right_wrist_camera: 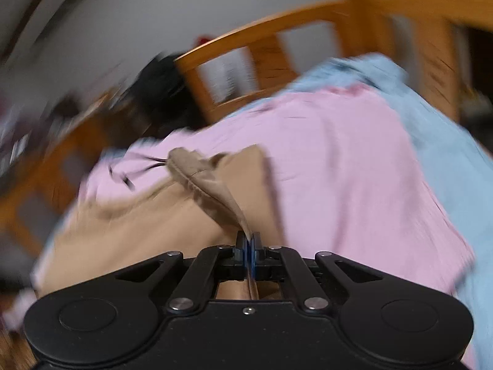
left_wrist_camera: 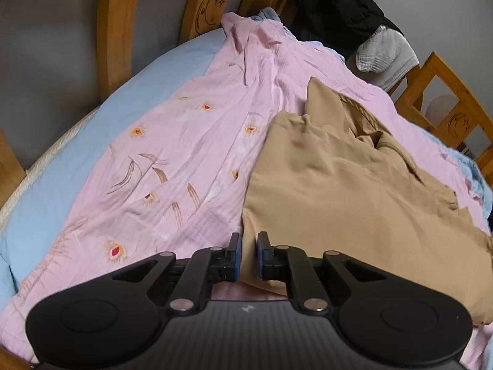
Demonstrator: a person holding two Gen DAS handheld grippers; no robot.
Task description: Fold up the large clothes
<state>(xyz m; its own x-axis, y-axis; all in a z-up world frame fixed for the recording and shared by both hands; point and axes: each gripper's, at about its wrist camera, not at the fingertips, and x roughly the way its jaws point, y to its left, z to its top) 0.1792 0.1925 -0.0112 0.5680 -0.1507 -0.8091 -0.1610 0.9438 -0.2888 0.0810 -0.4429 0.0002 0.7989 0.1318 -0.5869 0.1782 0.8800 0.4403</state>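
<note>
The left wrist camera sits low and close behind the left gripper (left_wrist_camera: 248,254), looking forward across the pink blanket (left_wrist_camera: 172,166) toward the wooden headboard (left_wrist_camera: 209,9) beyond it. The right wrist camera, heavily blurred, rides close behind the right gripper (right_wrist_camera: 248,246), facing over that blanket (right_wrist_camera: 339,160) toward a wooden rail (right_wrist_camera: 246,40). Both views share the blanket and the tan garment (left_wrist_camera: 339,191) (right_wrist_camera: 148,215) on it.

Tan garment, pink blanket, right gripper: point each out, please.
tan garment (left_wrist_camera: 354,191), left wrist view, middle of its flat body
pink blanket (left_wrist_camera: 172,154), left wrist view, embroidered area
right gripper (right_wrist_camera: 248,242), right wrist view, between fingertips pinching tan cloth
</note>
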